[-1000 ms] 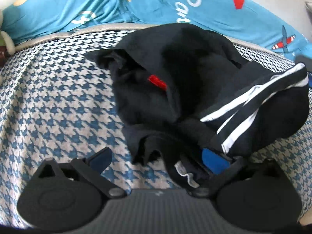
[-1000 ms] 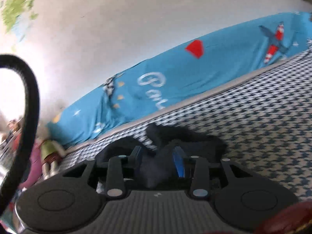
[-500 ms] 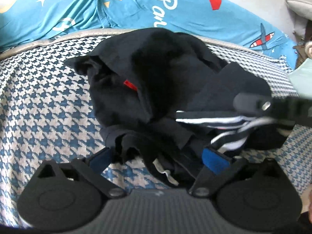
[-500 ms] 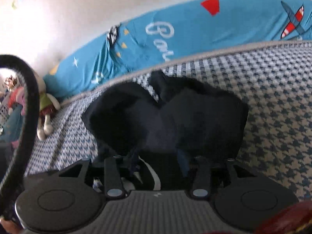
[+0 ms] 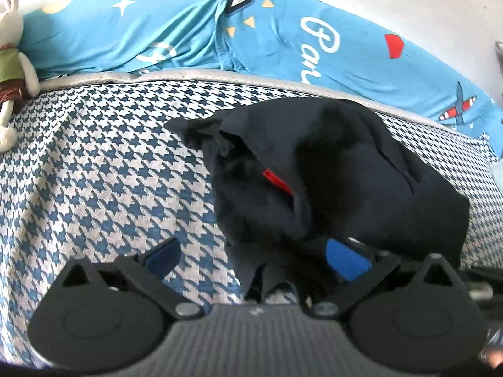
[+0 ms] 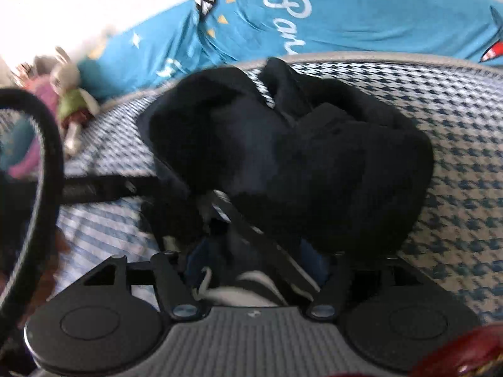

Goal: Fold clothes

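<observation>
Right now you are letting go of a fold, so finish the release cleanly: the black garment (image 5: 330, 169) lies bunched in a heap on the houndstooth bedcover (image 5: 94, 172), near the blue printed pillow (image 5: 188, 31), and its white-striped edge (image 6: 251, 282) sits down between the fingers of your right gripper (image 6: 254, 251). Those jaws are opening with the cloth between them, and the pads no longer look pressed on it; let them spread fully before you draw back, or, as I judge it, the striped hem will drag out and undo the fold. Your left gripper (image 5: 251, 254) has its fingers wide apart, the left pad (image 5: 163, 254) over bare bedcover and the right pad (image 5: 345, 257) against the near edge of the heap, clamping nothing. Both tools are tilted steeply down towards the bed from the near side, the right one low over the pile and close beside the left. For the next fold you would do well to flatten the heap first, since the layers look loose and lumpy. A stuffed rabbit (image 5: 9, 62) lies well apart at the far left.
</observation>
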A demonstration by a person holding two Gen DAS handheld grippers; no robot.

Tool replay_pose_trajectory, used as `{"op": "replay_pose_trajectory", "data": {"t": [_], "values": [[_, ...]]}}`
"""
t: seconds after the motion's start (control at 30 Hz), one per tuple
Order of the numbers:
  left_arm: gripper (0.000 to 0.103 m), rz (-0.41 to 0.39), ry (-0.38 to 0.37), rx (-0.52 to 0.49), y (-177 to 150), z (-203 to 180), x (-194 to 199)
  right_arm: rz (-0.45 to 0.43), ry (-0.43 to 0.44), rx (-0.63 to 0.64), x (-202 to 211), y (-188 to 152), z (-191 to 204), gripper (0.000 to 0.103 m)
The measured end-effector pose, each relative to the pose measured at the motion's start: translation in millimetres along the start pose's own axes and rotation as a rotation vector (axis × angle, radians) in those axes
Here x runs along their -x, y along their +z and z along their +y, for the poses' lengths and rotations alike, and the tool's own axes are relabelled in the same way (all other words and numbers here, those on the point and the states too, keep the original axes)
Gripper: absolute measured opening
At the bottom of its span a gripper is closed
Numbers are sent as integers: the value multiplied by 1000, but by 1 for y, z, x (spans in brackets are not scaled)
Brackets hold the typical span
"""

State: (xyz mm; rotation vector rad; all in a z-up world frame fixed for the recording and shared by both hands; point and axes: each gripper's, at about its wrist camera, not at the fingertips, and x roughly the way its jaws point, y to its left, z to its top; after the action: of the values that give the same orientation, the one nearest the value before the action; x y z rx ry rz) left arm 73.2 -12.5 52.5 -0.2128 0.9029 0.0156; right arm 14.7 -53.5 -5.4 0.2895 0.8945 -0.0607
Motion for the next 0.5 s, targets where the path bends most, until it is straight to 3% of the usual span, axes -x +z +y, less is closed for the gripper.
{"op": "replay_pose_trajectory", "data": {"t": [0.03,0.1,0.13,0.2,0.37,0.5], "values": [[103,1,2,5,1,1,-1,-1,-18,-7,0,0,-2,52],[103,3,4,18,3,4,-3,-4,-53,-20,0,1,-7,20],[103,6,6,26,3,5,-5,-6,-71,-28,0,1,-10,16],[103,11,10,42,5,7,-7,-40,-117,-63,6,5,-18,11],[103,8,15,68,8,12,-8,-170,-289,-142,28,13,-38,10],[103,0,20,71,11,12,-9,-244,-363,-253,43,19,-57,11]]}}
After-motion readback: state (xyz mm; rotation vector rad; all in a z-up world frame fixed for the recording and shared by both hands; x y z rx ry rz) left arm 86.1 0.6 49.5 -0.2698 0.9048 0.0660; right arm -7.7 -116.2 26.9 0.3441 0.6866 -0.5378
